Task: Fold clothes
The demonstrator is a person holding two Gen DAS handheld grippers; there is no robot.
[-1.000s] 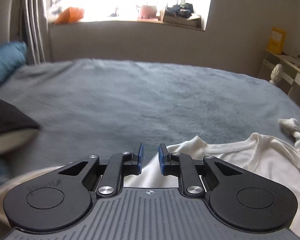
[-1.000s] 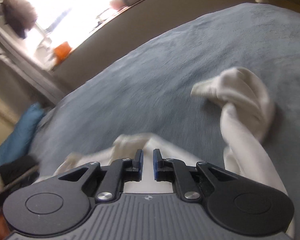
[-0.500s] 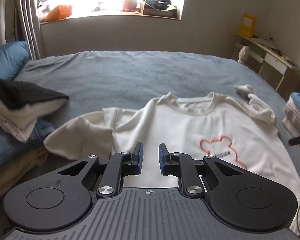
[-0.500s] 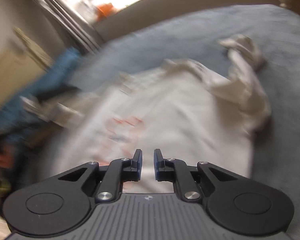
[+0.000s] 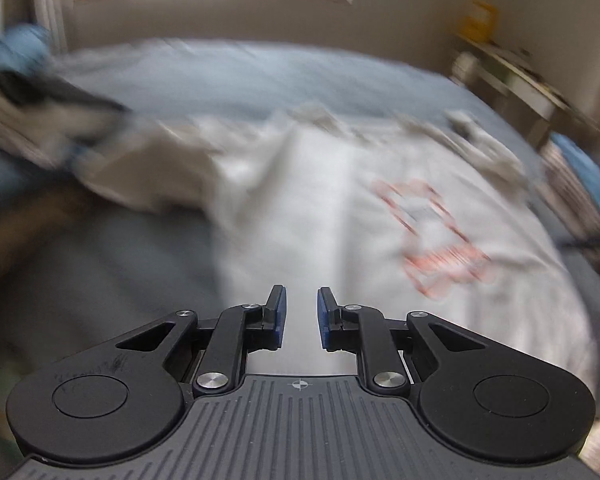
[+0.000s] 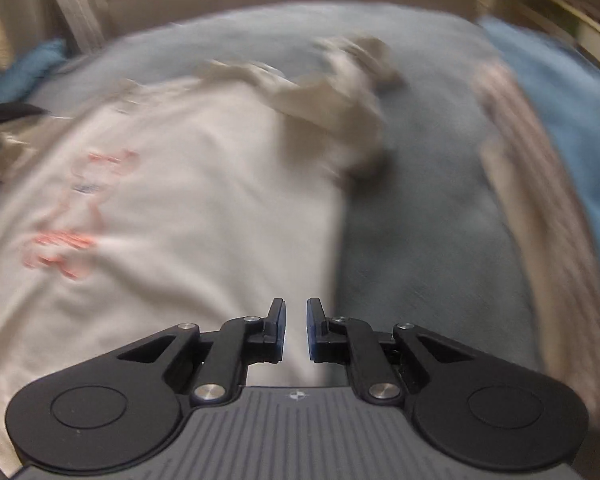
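Note:
A white T-shirt [image 5: 340,200] with a red bear outline [image 5: 432,236] lies face up on the grey-blue bed [image 5: 240,72], blurred by motion. My left gripper [image 5: 299,294] hovers over the shirt's lower left part, open by a narrow gap with nothing between its blue pads. In the right wrist view the same T-shirt [image 6: 200,200] fills the left half, its right sleeve [image 6: 340,100] bunched up at the far side. My right gripper [image 6: 296,304] hangs over the shirt's right edge, open by a slim gap and empty. The left sleeve [image 5: 148,172] lies creased.
A loose pile of dark and pale clothes [image 5: 32,120] sits at the bed's left side. A stack of folded garments [image 6: 540,200], striped and blue, lies along the right edge. A window sill and a side table stand beyond the bed.
Both grippers have drawn back from the collar toward the shirt's lower part, so the whole shirt has come into view. The right view has rolled. Neither gap between the pads has changed.

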